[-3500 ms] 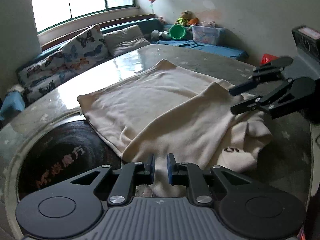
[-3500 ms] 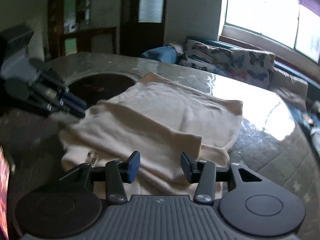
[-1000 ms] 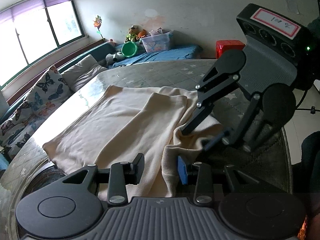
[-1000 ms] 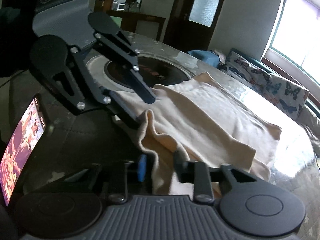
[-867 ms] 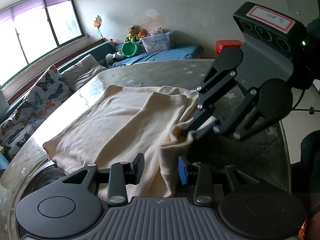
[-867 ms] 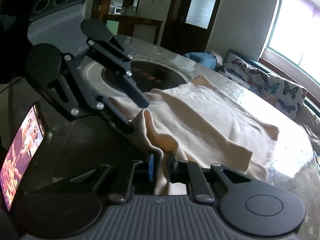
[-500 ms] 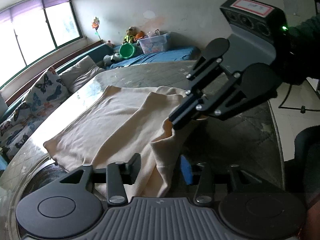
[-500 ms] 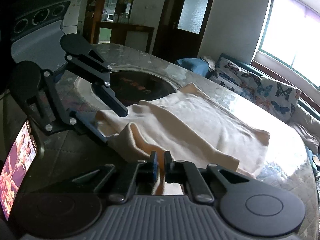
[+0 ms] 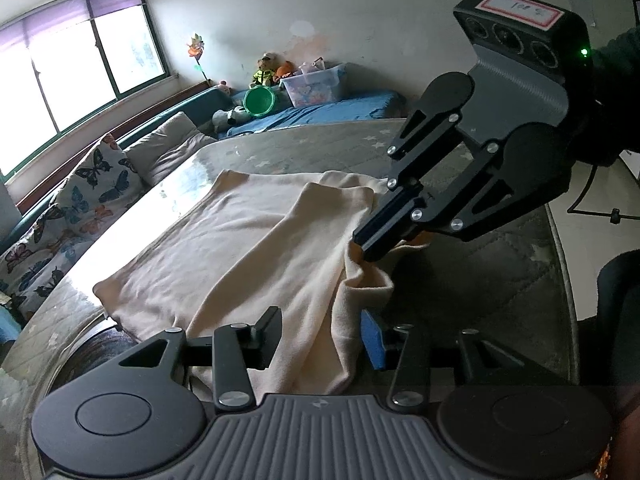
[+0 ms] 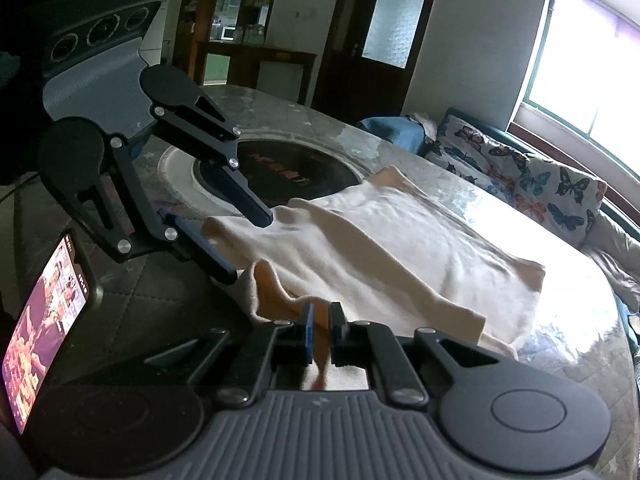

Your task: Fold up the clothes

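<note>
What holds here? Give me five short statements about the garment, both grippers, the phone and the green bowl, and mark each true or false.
1. The right gripper has its jaws shut on a fold of the cream garment. True.
2. The left gripper is clamped tight on the garment. False: its jaws stand apart, with cloth lying between them and no pad pressing on it.
3. The garment hangs in the air, clear of the table. False: most of it lies spread on the table.
4. A phone with a lit screen stands by the table edge. True.
5. The green bowl sits on the garment. False: it is far back by the blue mattress.
</note>
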Action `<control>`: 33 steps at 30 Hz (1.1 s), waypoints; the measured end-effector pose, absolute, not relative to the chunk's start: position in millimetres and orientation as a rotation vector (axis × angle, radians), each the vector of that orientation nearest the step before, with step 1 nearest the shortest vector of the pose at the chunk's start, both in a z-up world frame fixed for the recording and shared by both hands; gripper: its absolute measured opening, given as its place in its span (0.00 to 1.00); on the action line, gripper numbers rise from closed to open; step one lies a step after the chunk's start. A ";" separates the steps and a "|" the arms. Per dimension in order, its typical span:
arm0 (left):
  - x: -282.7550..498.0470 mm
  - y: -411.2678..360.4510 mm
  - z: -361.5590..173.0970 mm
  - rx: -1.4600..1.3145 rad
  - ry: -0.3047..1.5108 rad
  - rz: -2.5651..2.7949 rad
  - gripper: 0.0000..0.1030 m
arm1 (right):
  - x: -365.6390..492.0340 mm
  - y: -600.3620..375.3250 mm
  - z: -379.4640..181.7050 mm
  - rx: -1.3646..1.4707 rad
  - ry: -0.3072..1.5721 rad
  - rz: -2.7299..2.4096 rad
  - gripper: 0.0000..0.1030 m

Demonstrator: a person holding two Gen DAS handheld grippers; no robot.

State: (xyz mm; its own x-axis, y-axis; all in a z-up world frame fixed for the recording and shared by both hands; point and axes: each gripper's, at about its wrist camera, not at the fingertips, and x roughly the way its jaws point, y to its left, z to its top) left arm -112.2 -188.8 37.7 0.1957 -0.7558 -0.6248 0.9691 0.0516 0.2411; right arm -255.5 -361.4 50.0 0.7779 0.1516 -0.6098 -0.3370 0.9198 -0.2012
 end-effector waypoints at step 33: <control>-114.0 -197.1 34.6 0.687 0.366 -1.385 0.15 | -260.1 -343.1 36.9 -0.399 0.622 0.322 0.46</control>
State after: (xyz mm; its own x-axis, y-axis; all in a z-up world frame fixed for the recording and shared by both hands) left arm -114.0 -197.1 34.6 0.1726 -0.7701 -0.6141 0.9729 0.0361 0.2283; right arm -260.1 -343.1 36.9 0.7677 0.1703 -0.6178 -0.4053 0.8757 -0.2623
